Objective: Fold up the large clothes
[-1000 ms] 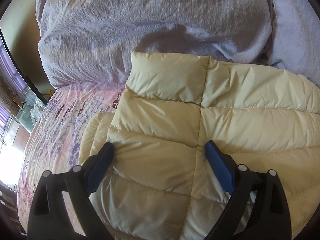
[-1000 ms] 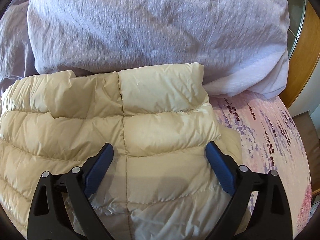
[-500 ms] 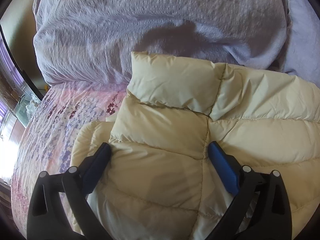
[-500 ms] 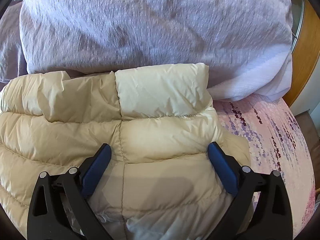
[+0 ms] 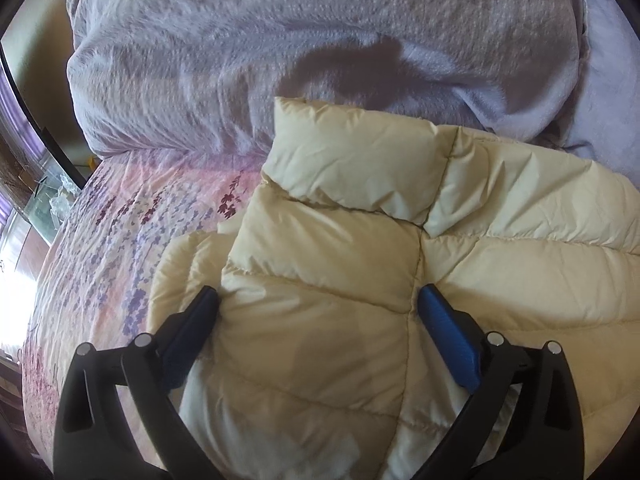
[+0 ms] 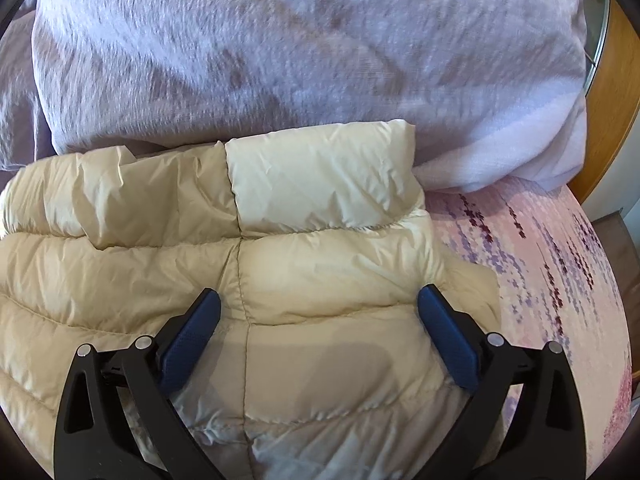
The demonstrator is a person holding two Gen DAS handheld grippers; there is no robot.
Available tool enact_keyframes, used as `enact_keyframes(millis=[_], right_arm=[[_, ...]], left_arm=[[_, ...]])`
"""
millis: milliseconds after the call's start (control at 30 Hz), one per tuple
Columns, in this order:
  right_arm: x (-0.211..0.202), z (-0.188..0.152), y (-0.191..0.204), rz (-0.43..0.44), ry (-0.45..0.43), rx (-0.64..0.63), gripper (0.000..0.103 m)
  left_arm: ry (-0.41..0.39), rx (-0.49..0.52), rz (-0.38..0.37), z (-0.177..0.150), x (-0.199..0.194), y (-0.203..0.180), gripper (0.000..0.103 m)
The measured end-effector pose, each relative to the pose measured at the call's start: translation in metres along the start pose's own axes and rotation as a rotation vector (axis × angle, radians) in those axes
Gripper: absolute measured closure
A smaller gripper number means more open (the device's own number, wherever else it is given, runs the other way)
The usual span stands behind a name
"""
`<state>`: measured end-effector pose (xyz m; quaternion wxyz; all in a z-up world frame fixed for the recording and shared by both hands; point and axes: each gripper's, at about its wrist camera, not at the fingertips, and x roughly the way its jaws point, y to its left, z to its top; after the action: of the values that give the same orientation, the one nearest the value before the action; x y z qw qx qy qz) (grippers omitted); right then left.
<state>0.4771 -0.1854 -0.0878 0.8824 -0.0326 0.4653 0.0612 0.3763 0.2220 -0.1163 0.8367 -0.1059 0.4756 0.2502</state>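
A cream quilted puffer jacket lies folded on a bed, its collar end toward a lilac duvet. It also shows in the right wrist view. My left gripper is open, its blue-padded fingers spread over the jacket's left part just above the fabric. My right gripper is open too, spread over the jacket's right part. Neither holds anything. A sleeve edge sticks out at the jacket's left side.
A bulky lilac duvet is piled right behind the jacket and shows in the right wrist view. The bed has a pink floral sheet. A wooden frame stands at the far right. A window lies at the far left.
Both grippers have moved forward and lower over the jacket, toward its collar end. Both stay open. The jacket has not visibly shifted.
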Motion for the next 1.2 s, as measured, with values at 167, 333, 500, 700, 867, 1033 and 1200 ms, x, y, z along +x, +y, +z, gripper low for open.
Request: enact_keyframes(millis=[167,333,500,700,867,1033,1200], right_arm=[[-0.027,-0.001,-0.024,0.027,0.018,0.075,0.002],[-0.045,-0.012,-0.058,0.038,0.08,0.188,0.002],[-0.043,-0.041,-0.089,0.074,0.189,0.294,0.002],[-0.036,-0.077,-0.11,0.148,0.27,0.418,0.002],[-0.031,-0.092,-0.115,0.205,0.285,0.464,0.004],[-0.035,-0.097,-0.103,0.256,0.279,0.444,0.035],[-0.047,-0.094,-0.083,0.253,0.249,0.409,0.06]], left_arm=[[-0.001,-0.036,-0.019,-0.011,-0.028,0.021,0.004],[0.026,-0.098,-0.039,-0.028,-0.049,0.054,0.004],[0.08,-0.14,-0.06,-0.052,-0.053,0.078,0.004],[0.145,-0.206,-0.141,-0.08,-0.047,0.09,0.004],[0.186,-0.296,-0.241,-0.091,-0.039,0.092,0.014],[0.212,-0.36,-0.317,-0.096,-0.035,0.091,0.041],[0.201,-0.335,-0.295,-0.094,-0.042,0.079,0.063]])
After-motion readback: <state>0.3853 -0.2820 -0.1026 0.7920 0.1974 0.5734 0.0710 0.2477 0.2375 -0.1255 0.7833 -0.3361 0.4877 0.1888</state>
